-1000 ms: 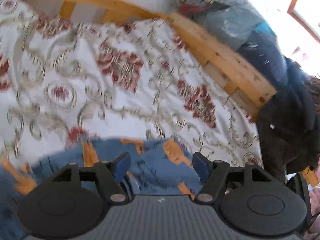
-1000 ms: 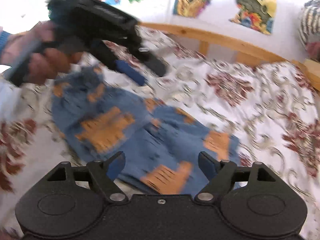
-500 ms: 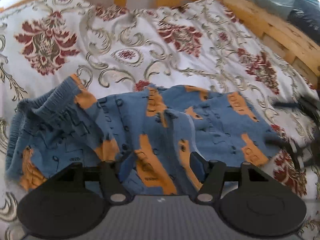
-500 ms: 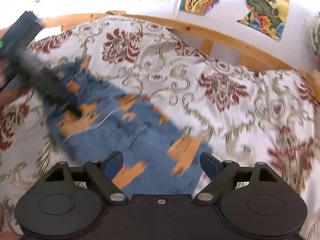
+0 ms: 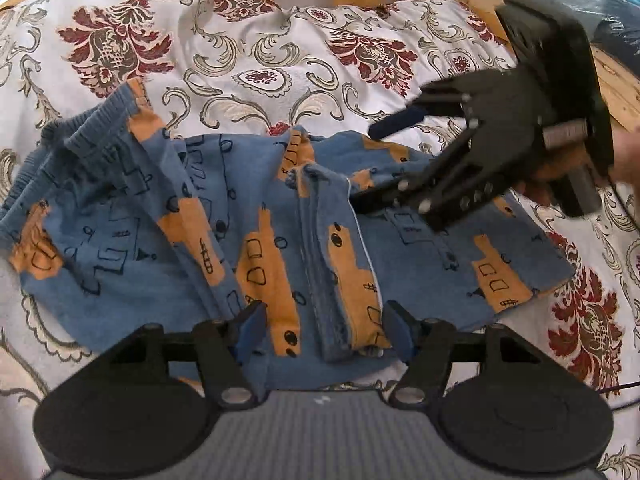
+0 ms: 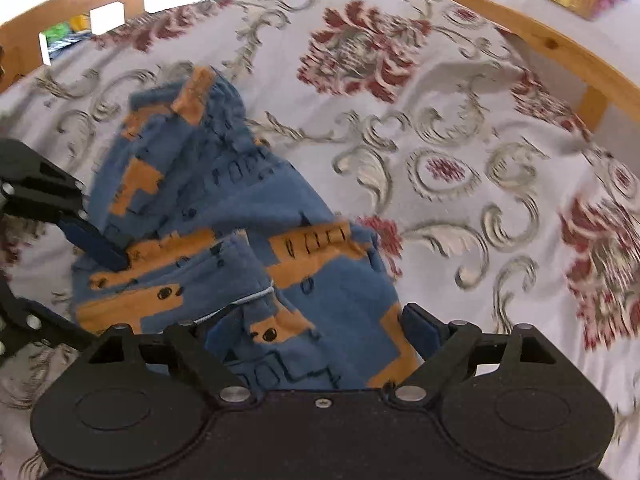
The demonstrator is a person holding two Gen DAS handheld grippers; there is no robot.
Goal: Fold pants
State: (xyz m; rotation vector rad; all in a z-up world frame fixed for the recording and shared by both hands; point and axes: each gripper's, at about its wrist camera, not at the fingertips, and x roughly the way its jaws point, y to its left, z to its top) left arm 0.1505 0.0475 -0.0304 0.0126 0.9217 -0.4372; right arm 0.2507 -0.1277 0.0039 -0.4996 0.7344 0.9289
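Pants lie lengthwise across the left view, waistband at left; both grippers spread, empty.

Right wrist view: floral bedspread smeared by motion blur; the left gripper, beside the blue-and-orange printed pants, is cut by the frame's edge. Left wrist view: the pants' near hem is hidden behind the gripper body; a hand cropped.
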